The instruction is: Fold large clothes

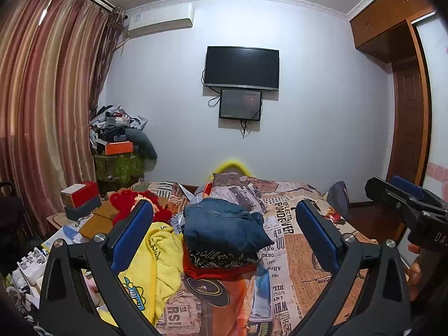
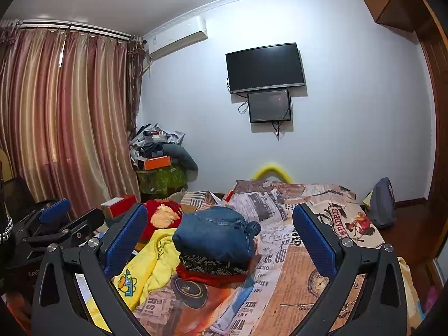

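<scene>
A folded stack lies on the bed: blue jeans (image 1: 224, 224) on top, a black patterned garment (image 1: 221, 257) under them, a red one (image 1: 221, 271) at the bottom. The jeans also show in the right wrist view (image 2: 215, 232). A loose yellow garment (image 1: 159, 257) with a cartoon print lies left of the stack, seen too in the right wrist view (image 2: 151, 263). My left gripper (image 1: 224, 232) is open and empty, held above the bed short of the stack. My right gripper (image 2: 221, 235) is open and empty too; it shows at the right edge of the left view (image 1: 406, 196).
The bed has a newspaper-print cover (image 1: 302, 254). A red fluffy item (image 1: 131, 198) and boxes (image 1: 81, 196) sit left of it. A cluttered pile (image 1: 117, 131) stands in the corner by the curtains (image 1: 47, 106). A TV (image 1: 242, 67) hangs on the wall, wardrobe (image 1: 406, 56) at right.
</scene>
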A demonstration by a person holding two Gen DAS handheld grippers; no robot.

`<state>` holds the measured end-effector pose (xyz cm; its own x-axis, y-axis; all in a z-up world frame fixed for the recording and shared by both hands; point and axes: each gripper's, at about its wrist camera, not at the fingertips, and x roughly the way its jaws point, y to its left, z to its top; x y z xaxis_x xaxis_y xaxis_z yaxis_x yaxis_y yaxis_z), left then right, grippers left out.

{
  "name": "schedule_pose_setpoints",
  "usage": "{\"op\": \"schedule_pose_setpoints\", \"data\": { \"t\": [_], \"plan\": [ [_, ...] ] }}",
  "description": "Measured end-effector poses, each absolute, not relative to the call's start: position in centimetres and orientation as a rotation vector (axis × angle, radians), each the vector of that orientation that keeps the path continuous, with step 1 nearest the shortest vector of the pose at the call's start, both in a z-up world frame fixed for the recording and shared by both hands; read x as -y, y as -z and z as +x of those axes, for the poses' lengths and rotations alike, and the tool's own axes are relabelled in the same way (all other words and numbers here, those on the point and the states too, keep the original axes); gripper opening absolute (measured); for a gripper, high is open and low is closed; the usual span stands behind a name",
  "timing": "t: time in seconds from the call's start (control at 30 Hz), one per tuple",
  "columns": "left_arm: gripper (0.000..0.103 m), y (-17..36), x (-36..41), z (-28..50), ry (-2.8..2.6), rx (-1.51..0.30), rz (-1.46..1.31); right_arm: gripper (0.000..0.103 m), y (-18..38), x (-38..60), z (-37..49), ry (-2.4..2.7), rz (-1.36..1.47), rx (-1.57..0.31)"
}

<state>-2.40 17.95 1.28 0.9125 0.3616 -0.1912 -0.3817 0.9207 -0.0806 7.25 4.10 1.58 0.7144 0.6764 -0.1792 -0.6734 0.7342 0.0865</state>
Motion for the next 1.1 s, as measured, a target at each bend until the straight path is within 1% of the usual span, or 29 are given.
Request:
{"op": "schedule_pose_setpoints", "data": {
  "t": [1.1],
  "plan": [
    [0.102,-0.78,-17.74,-1.82,-0.340,-0.191,-0.121,0.103,-1.32,-4.11,7.59,-0.736,0.018,-0.231]
  ]
}}
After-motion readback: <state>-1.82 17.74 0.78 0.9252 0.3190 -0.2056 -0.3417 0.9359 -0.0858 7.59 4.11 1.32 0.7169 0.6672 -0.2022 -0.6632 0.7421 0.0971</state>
